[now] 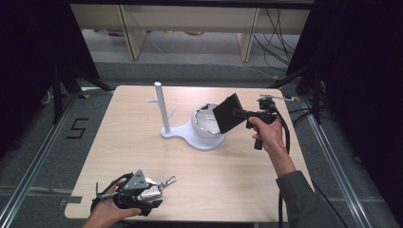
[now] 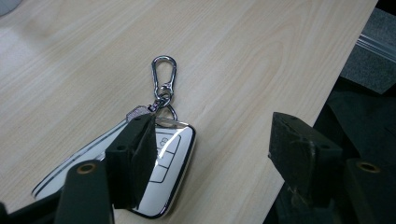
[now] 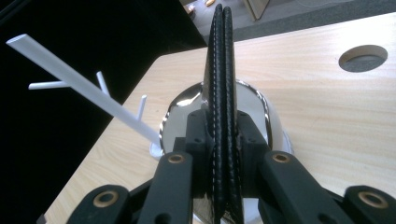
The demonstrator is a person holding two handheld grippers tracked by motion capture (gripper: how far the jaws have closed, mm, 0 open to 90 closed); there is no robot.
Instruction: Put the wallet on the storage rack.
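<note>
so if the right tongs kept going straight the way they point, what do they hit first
Likely the shiny bowl on the white stand: the right tongs, shut on a black wallet, aim at it, and the wallet's far edge would probably touch first. Depth is hard to judge.

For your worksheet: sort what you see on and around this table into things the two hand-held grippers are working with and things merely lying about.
In use:
- black wallet, clamped in the right hand-held gripper above the bowl
- key fob with its carabiner clip, between the open jaws of the left hand-held gripper
- white stand with pegs and shiny bowl

Lying about:
- cables on the floor
- wooden furniture legs
</note>
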